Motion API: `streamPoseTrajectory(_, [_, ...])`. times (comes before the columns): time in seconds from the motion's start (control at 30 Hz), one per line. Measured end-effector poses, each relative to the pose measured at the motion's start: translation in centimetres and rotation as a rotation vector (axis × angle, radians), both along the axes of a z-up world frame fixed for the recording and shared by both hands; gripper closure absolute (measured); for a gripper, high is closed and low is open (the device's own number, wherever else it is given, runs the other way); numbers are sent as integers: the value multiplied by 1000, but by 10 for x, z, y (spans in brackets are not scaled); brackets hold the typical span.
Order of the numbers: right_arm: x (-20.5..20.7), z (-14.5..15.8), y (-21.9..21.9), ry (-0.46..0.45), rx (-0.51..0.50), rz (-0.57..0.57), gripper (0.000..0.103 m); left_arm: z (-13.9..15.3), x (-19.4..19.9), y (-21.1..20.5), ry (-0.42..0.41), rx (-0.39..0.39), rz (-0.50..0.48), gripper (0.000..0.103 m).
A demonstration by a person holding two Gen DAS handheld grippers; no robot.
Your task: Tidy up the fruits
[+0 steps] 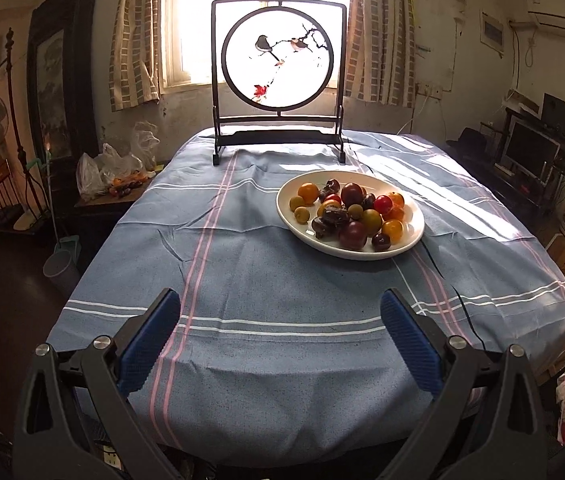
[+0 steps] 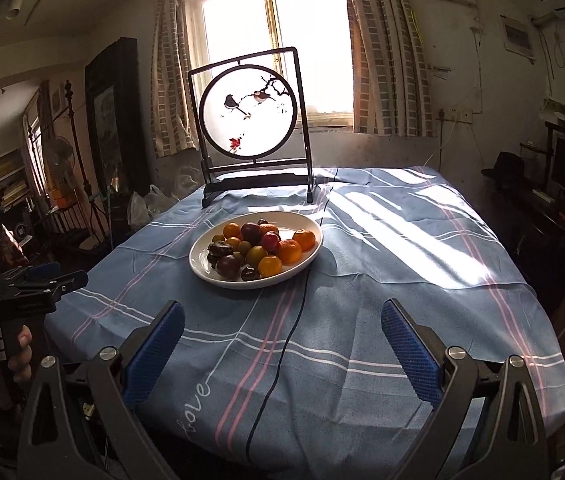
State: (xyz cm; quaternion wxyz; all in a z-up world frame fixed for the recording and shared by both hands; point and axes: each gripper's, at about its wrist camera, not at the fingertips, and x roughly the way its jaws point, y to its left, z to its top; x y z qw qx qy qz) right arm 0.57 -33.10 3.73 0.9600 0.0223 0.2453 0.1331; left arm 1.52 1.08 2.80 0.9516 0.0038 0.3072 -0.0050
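A white plate (image 1: 410, 236) (image 2: 202, 264) on the blue striped tablecloth holds a heap of mixed fruit (image 1: 352, 210) (image 2: 260, 248): oranges, red and dark plums, small yellow-green fruits, brown dates. My left gripper (image 1: 280, 304) hovers over the near edge of the table, open, with nothing between its blue pads; the plate lies ahead to its right. My right gripper (image 2: 282, 314) is also open and empty, and the plate lies ahead slightly left. The right wrist view shows the left gripper's body (image 2: 22, 296) held by a hand at the far left.
A dark wooden stand with a round bird painting (image 1: 278, 60) (image 2: 248, 112) stands at the table's far edge. A black cable (image 2: 282, 352) runs across the cloth from the plate toward me. A side table with plastic bags (image 1: 110, 168) sits left of the table.
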Motion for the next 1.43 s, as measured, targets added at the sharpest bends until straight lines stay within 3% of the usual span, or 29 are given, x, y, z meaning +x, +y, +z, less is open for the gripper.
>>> streamPoseTrajectory(0.87, [-12,-6,-15,19,10,-40,4,15,-22,4,-24,25,63,5])
streamPoseTrajectory(1.13, [-15,-8,-22,22,21,-57,4,18,-25,3,-72,83,113,5])
streamPoseTrajectory(1.43, [-13,-9,-24,30,19,-62,4,15,-21,3,-37,83,98,5])
